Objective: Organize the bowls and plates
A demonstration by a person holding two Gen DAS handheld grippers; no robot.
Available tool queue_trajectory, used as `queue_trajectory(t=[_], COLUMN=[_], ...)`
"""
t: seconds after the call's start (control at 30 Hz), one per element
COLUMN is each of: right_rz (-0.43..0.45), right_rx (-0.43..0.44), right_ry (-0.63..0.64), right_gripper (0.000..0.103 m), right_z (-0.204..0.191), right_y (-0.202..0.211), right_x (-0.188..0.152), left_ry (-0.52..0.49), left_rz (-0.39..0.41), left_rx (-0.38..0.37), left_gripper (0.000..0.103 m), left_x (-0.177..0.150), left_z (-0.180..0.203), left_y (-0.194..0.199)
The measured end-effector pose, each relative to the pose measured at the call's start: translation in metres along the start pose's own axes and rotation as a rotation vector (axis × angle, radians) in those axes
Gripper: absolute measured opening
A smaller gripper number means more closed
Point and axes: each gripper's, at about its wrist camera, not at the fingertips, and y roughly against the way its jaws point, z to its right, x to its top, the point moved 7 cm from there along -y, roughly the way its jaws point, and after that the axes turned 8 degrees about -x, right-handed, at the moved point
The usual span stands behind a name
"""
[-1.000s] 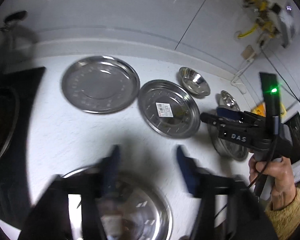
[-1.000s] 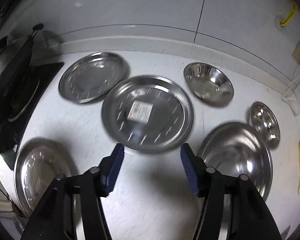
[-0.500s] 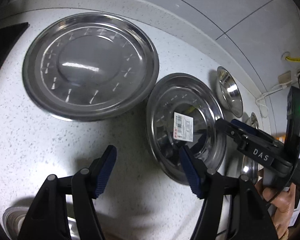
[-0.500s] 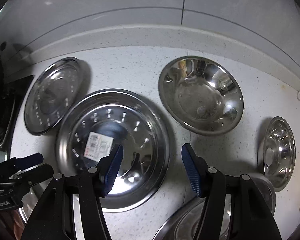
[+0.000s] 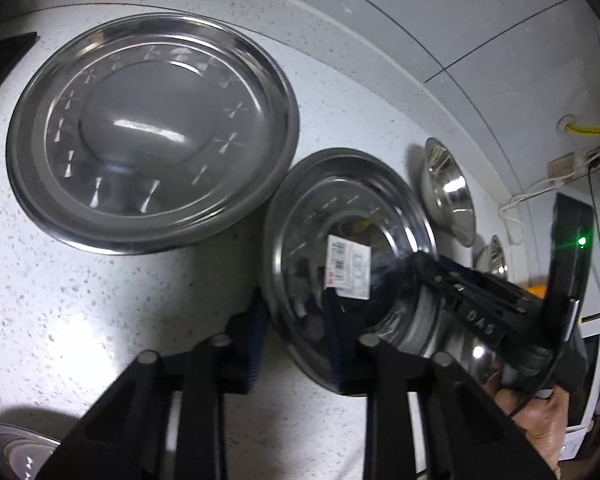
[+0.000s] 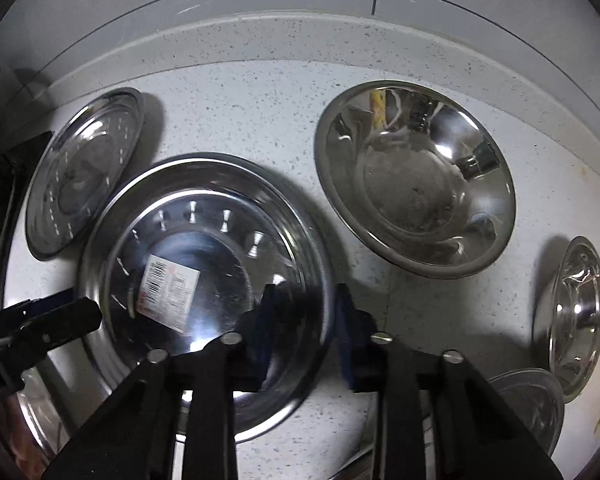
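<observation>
Here, in the left wrist view, our left gripper (image 5: 294, 336) straddles the near-left rim of the labelled plate (image 5: 340, 216), one blue pad outside the rim and one over the plate's well. Its jaws are closing on that edge, and the pads look to be pinching it already. The plate sits on the speckled counter (image 5: 100, 300), its far-left rim just beside the larger patterned plate (image 5: 152, 128). The right gripper (image 5: 452, 292) reaches in over the opposite side, borne by a hand (image 5: 540, 420).

Next, in the right wrist view, our right gripper (image 6: 304, 332) straddles the plate's (image 6: 204, 240) right rim, jaws closing with the edge between the pads. A steel bowl (image 6: 416, 180) lies well apart to the right, a smaller bowl (image 6: 578, 312) beyond it.

We judge the plate light, stiff and slick: thin polished steel, unlikely to break but ready to slide from rubber pads or clatter loudly. The raised rim is the only hold; two opposite grips should keep it level, provided we lift together and squeeze firmly.
</observation>
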Motion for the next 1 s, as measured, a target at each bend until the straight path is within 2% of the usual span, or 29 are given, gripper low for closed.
queue_trajectory(t=[0.07, 0.17, 0.37, 0.53, 0.8, 1.0], right_rz=[0.004, 0.021, 0.065, 0.117, 0.170, 0.230], right_rx=[-0.010, 0.004, -0.002, 0.013, 0.037, 0.076], right_ry=[-0.003, -0.014, 0.013, 0.033, 0.040, 0.031], right_gripper=[0.019, 0.014, 0.014, 0.014, 0.014, 0.014], right_z=[0.002, 0.007, 0.001, -0.009, -0.026, -0.033], right_y=[0.000, 0.006, 0.023, 0.052, 0.094, 0.146], right_x=[-0.002, -0.005, -0.010, -0.017, -0.036, -0.050], left_ry=[0.018, 0.015, 0.013, -0.022, -0.051, -0.120], left_rz=[0.006, 0.022, 0.066, 0.122, 0.149, 0.220], left_rx=[-0.003, -0.005, -0.024, -0.036, -0.064, -0.080], left_gripper=[0.009, 0.010, 0.010, 0.010, 0.010, 0.010], left_x=[-0.001, -0.003, -0.011, -0.025, -0.050, -0.071], left_z=[-0.007, -0.009, -0.007, -0.001, 0.004, 0.015], left_y=[0.003, 0.012, 0.040, 0.081, 0.131, 0.195])
